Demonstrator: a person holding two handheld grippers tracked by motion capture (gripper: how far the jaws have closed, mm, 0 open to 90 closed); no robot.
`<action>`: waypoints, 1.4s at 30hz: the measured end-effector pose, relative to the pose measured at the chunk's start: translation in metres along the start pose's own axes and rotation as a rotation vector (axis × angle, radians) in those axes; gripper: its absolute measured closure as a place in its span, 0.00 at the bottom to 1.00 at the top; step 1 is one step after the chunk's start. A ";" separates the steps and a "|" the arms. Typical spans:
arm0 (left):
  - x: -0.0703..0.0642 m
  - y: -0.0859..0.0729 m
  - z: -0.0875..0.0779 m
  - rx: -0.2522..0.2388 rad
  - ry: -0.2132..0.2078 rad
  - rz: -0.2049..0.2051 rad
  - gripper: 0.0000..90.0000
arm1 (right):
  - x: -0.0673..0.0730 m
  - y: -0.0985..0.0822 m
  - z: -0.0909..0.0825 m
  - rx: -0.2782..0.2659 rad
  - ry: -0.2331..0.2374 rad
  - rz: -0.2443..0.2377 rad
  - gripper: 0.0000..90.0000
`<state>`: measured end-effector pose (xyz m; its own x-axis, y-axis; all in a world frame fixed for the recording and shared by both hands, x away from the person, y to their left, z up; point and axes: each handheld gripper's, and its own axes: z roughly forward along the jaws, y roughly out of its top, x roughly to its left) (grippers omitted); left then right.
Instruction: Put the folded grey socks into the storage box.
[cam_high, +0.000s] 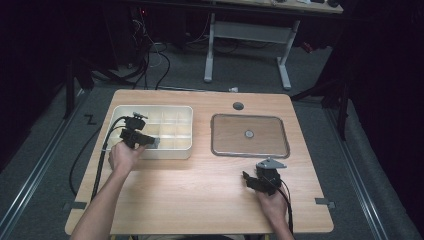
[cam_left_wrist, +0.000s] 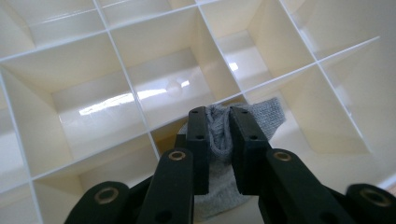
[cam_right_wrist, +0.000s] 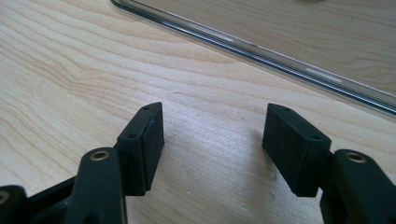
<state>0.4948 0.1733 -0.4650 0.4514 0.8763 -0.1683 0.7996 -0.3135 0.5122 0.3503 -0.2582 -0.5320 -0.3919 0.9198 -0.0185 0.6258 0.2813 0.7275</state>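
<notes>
My left gripper (cam_high: 150, 142) (cam_left_wrist: 219, 123) reaches into the front row of a white divided box (cam_high: 150, 107) (cam_left_wrist: 112, 42) at the table's left. Its jaws pinch a bunched piece of grey knitted cloth (cam_left_wrist: 268, 114) (cam_high: 156, 143), which lies in one compartment and spills past the fingertips. My right gripper (cam_high: 248, 178) (cam_right_wrist: 212, 126) rests low over the bare wooden table (cam_right_wrist: 70, 70) at the front right, open with nothing between its pads.
A shallow metal-rimmed tray (cam_high: 250, 152) (cam_right_wrist: 261, 49) sits on the right half of the table, with a small round object (cam_high: 248, 134) at its middle. A grey cable port (cam_high: 238, 106) lies behind it. The box's other compartments in sight hold nothing.
</notes>
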 end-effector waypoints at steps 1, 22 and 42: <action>0.000 0.000 0.001 0.002 0.003 -0.003 0.88 | 0.000 0.000 0.000 0.000 0.000 0.000 0.43; -0.005 0.001 0.013 0.063 0.062 0.124 0.86 | 0.000 0.000 0.000 0.000 -0.001 -0.002 0.43; -0.007 -0.006 -0.003 -0.015 0.069 0.095 0.57 | 0.000 0.000 0.000 0.000 -0.001 0.000 0.43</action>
<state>0.4862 0.1704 -0.4645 0.4959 0.8663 -0.0599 0.7482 -0.3912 0.5359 0.3502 -0.2581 -0.5320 -0.3917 0.9199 -0.0190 0.6255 0.2814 0.7277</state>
